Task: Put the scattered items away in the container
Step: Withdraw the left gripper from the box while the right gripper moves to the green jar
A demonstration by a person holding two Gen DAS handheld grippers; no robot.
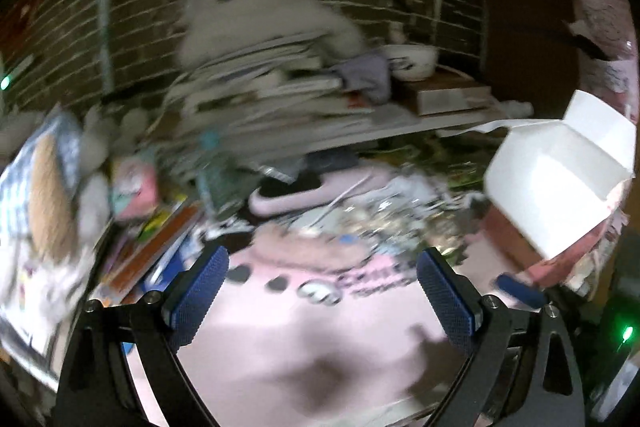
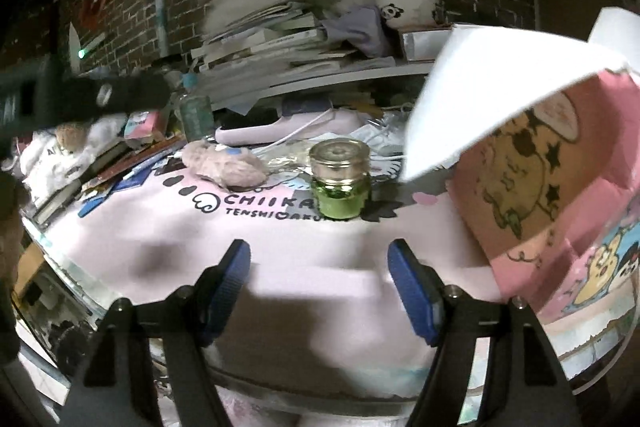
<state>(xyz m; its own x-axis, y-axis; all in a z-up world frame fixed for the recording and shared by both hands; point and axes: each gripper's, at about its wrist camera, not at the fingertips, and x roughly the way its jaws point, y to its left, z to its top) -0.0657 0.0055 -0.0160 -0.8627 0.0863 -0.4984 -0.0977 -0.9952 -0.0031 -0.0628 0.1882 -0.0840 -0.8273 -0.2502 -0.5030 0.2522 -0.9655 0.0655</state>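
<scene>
In the right wrist view a small glass jar (image 2: 340,183) with green contents stands upright on the pink printed mat (image 2: 280,251). A fluffy pink plush (image 2: 224,165) lies to its left. A pink cartoon-printed box (image 2: 548,187) with raised white flaps stands at the right. My right gripper (image 2: 320,287) is open and empty, short of the jar. In the blurred left wrist view my left gripper (image 1: 322,291) is open and empty over the mat (image 1: 320,339). The box (image 1: 560,179) shows at the right, and the other gripper's fingertip (image 1: 518,289) below it.
A leaning stack of books and papers (image 2: 280,43) and a panda bowl (image 2: 408,7) sit on a shelf against the brick wall. A bottle (image 2: 196,115), a pink device (image 2: 288,131), cables and books (image 2: 120,163) crowd the back and left of the mat.
</scene>
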